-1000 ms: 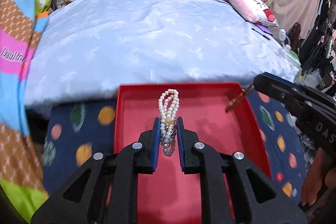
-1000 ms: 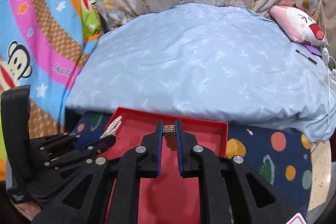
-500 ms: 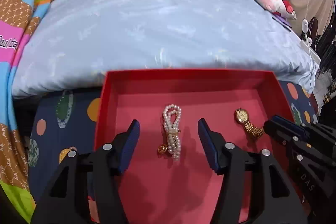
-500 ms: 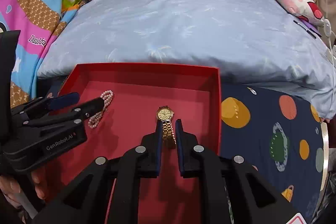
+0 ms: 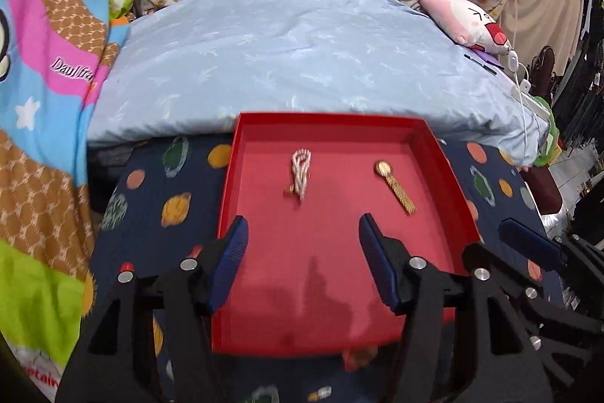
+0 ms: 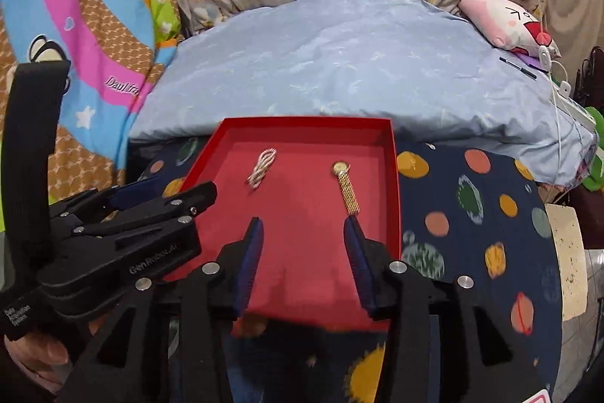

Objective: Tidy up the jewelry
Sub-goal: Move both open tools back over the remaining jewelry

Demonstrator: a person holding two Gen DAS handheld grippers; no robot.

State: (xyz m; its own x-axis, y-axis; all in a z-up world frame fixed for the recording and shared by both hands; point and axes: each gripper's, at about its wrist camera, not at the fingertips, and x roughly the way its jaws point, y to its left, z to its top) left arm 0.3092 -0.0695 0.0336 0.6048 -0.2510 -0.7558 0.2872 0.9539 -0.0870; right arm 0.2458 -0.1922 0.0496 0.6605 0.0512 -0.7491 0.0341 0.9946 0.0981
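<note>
A red tray (image 5: 449, 169) (image 6: 392, 184) lies on a dark spotted cloth. In it rest a looped pearl strand (image 5: 300, 172) (image 6: 262, 167) on the left and a gold watch (image 5: 394, 186) (image 6: 345, 186) on the right. My left gripper (image 5: 302, 233) hovers open over the tray's near half, short of the pearls, with nothing between its fingers. My right gripper (image 6: 302, 233) is over the tray's near right part, just short of the watch strap; its jaws are opening and empty. The left gripper's body (image 6: 113, 252) shows at the left of the right wrist view.
A light blue quilt (image 5: 302, 55) lies behind the tray, with a pink plush toy (image 5: 468, 21) and white cables at the far right. Bright cartoon bedding (image 5: 45, 101) fills the left side. A pale round edge (image 6: 566, 259) shows at the right of the cloth.
Both grippers let go of their pieces: the pearls and the watch now lie in the tray. Both grippers opened and pulled back toward the tray's near edge.
</note>
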